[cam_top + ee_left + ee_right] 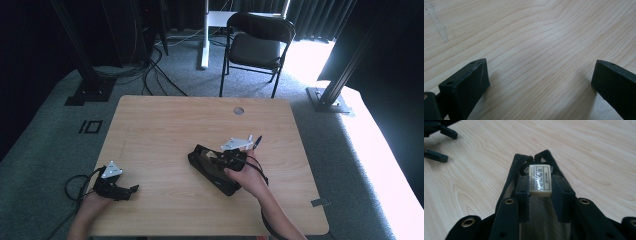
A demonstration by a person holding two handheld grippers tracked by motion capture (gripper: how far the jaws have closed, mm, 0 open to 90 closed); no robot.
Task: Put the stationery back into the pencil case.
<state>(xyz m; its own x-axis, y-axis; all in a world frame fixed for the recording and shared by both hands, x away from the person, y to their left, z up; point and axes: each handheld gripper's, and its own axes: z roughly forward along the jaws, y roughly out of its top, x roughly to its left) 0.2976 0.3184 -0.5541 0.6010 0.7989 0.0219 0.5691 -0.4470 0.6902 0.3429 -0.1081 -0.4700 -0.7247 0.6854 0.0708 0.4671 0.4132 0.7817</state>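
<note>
Right tongs [540, 195] clamped on white eraser [540, 180], over black pouch [212, 169] mid table [165, 120]. Left tongs [539, 82] spread apart, resting near table's left edge.

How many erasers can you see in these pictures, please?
1. The white eraser is clamped between the right gripper's jaws, over an open black case on the table. Others could be hidden inside.

Eraser [540, 180] in right claw [200, 156] — over pouch [215, 171], left claw [131, 190] far left
</note>
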